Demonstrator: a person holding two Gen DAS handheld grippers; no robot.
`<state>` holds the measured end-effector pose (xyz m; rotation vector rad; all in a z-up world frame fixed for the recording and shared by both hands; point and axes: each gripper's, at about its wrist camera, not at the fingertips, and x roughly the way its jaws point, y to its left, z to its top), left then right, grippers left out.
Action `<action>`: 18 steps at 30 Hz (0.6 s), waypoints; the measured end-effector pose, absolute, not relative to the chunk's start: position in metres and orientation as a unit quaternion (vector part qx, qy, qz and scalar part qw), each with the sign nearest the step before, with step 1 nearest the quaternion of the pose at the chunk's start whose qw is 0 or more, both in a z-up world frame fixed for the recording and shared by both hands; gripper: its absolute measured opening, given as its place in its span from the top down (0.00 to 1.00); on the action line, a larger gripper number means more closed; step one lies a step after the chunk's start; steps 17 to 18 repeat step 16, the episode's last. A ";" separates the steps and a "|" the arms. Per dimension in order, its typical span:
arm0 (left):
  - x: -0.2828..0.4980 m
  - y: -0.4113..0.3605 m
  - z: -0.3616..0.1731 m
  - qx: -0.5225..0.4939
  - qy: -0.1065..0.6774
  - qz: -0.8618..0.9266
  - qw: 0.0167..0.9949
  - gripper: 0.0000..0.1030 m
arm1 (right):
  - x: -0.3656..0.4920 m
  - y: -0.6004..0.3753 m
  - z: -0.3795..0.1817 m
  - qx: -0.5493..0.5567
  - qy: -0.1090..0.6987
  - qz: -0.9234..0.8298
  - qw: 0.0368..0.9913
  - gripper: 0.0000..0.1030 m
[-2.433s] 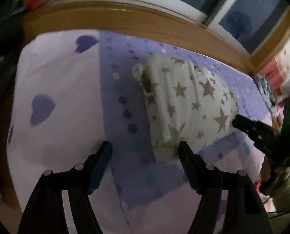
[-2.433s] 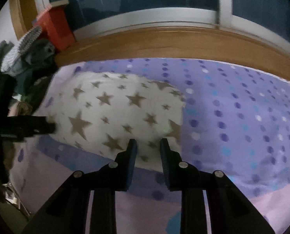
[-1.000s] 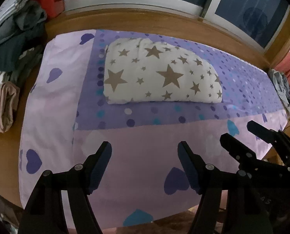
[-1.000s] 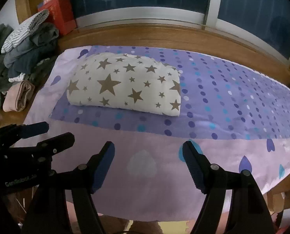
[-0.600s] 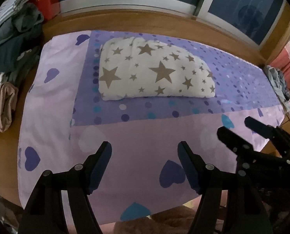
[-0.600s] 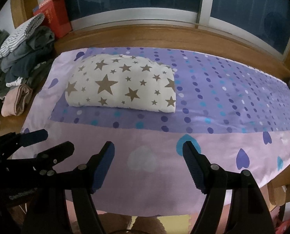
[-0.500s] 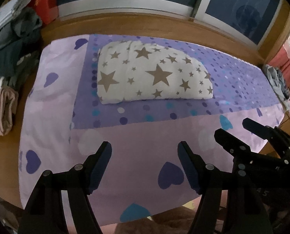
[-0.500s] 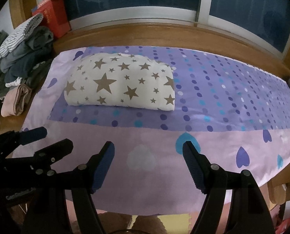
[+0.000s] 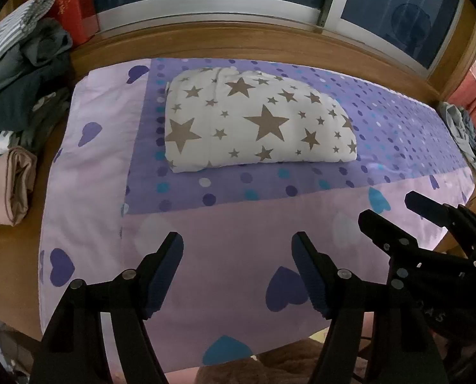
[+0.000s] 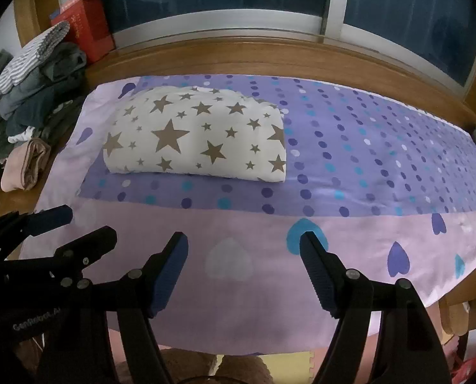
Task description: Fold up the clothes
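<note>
Left tool (image 9: pixel 237 249), right tool (image 10: pixel 243 249) agape, empty

left tool (image 9: pixel 238 252): now back off the star-print garment (image 9: pixel 257 121), above the sheet's near edge
right tool (image 10: pixel 242 252): jaws now wide, likewise withdrawn

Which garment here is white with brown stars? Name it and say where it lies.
The folded star-print garment on the purple dotted sheet. The pink folded one and the grey heap lie off the sheet, on the wood to its left.
</note>
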<state>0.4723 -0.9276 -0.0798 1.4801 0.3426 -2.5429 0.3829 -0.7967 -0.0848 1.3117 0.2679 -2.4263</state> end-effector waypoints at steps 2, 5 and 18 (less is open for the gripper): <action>0.472 -0.927 -0.080 0.497 0.114 -0.855 0.090 0.31 | 0.383 -0.797 -0.085 0.466 0.094 -0.860 0.185 0.29; 0.473 -0.928 -0.078 0.493 0.114 -0.858 0.088 0.31 | 0.382 -0.797 -0.085 0.467 0.094 -0.860 0.185 0.29; 0.474 -0.931 -0.070 0.477 0.109 -0.866 0.105 0.30 | 0.381 -0.799 -0.083 0.463 0.094 -0.861 0.186 0.29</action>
